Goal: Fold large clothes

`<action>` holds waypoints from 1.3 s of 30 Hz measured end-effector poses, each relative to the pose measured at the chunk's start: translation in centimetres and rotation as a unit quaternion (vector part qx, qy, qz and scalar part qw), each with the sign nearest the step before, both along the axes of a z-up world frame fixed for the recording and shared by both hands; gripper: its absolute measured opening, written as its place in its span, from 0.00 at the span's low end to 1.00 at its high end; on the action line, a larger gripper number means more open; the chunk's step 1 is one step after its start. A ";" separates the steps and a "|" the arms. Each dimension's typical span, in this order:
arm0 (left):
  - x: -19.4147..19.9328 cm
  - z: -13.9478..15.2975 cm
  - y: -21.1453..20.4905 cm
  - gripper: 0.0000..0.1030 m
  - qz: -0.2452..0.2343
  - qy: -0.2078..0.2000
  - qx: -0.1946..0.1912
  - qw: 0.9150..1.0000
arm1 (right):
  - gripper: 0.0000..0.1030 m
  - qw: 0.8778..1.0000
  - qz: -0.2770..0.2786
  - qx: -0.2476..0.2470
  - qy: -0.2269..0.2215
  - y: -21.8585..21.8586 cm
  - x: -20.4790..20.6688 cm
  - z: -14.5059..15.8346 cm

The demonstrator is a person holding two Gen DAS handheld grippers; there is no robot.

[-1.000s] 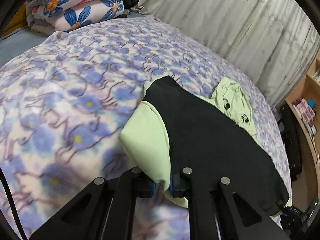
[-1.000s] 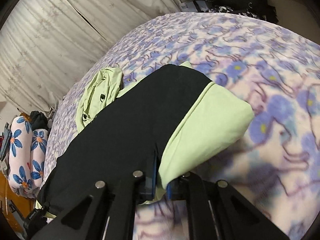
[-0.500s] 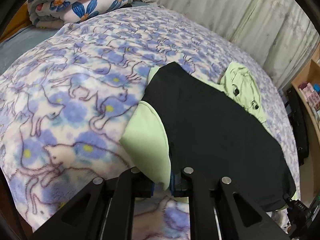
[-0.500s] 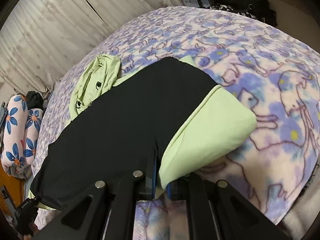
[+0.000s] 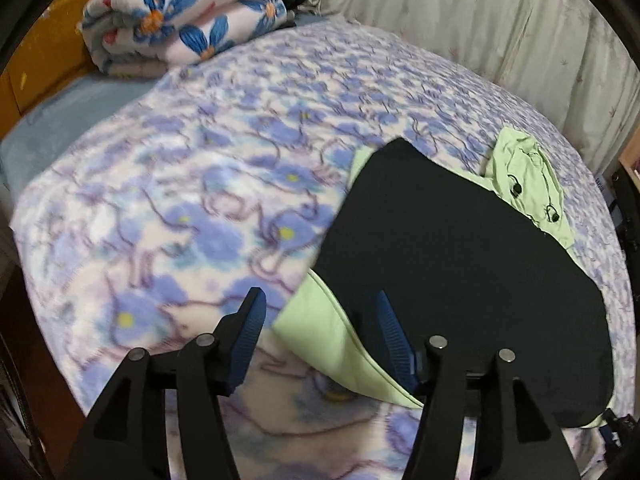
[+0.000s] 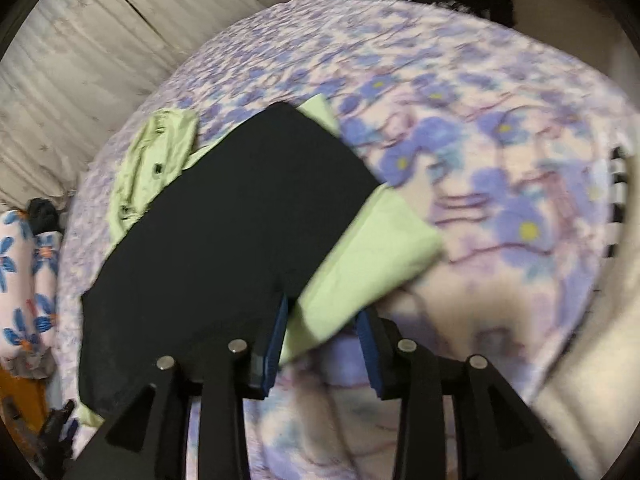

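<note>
Both tools releasing a folded garment on a bed.
Left tool [image 5: 318, 320] and right tool [image 6: 322, 322] are opening around the green-and-black garment [image 5: 440, 248]; only the left view is showing the rolled quilt [image 5: 188, 12] clearly.

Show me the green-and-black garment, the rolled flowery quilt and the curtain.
green-and-black garment [image 5: 460, 264], left wrist view, on its black panel.
rolled flowery quilt [image 5: 188, 20], left wrist view, on its top fold.
curtain [image 6: 80, 60], right wrist view, on its pleats.
</note>
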State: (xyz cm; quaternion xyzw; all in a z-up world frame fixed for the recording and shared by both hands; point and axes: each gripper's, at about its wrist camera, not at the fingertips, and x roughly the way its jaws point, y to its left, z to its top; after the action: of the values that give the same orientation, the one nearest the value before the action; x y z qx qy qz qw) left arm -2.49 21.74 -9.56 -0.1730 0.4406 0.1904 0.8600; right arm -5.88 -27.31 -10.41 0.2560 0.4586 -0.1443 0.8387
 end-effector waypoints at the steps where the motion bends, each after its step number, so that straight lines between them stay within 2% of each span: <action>1: -0.1 0.3 0.0 0.56 0.001 -0.002 0.009 1.000 | 0.34 1.000 -0.006 -0.010 -0.004 -0.1 -0.3 0.4; 5: -0.2 1.5 0.0 0.59 0.002 -0.009 0.029 1.000 | 0.34 0.998 -0.008 -0.046 -0.032 0.1 -0.9 2.4; 10: 0.4 2.3 -0.9 0.62 -0.011 -0.011 0.044 0.999 | 0.34 0.995 0.024 -0.082 -0.053 2.2 0.1 3.9; 18: 3.2 3.7 -2.9 0.69 -0.053 -0.013 0.075 0.996 | 0.34 0.992 0.083 -0.074 -0.052 5.1 4.2 4.3; 22: 5.7 5.1 -3.9 0.77 -0.083 -0.021 0.098 0.992 | 0.34 0.990 0.110 -0.071 -0.058 6.2 7.2 5.3; 26: 9.9 6.6 -5.5 0.77 -0.127 -0.027 0.107 0.986 | 0.34 0.988 0.131 -0.057 -0.066 6.8 10.6 6.7; 32: 19.0 7.7 -8.6 0.78 -0.216 -0.016 0.069 0.974 | 0.35 0.985 0.150 -0.041 -0.079 7.1 17.5 8.6; 33: 20.8 7.8 -9.1 0.78 -0.229 -0.015 0.066 0.971 | 0.38 0.984 0.155 -0.032 -0.079 6.9 19.3 8.6; 34: 22.1 7.7 -9.6 0.78 -0.238 -0.015 0.066 0.969 | 0.41 0.984 0.158 -0.028 -0.075 6.9 20.7 8.5; 39: 30.8 5.3 -11.2 0.78 -0.269 0.012 0.053 0.962 | 0.41 0.978 0.203 -0.022 -0.035 6.4 28.9 7.1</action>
State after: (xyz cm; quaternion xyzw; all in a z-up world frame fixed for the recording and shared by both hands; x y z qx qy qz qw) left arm 28.26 10.55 -4.23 0.0002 0.4700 -0.0226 0.8824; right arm 23.00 -20.87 -3.27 0.1440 0.4676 0.0279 0.8717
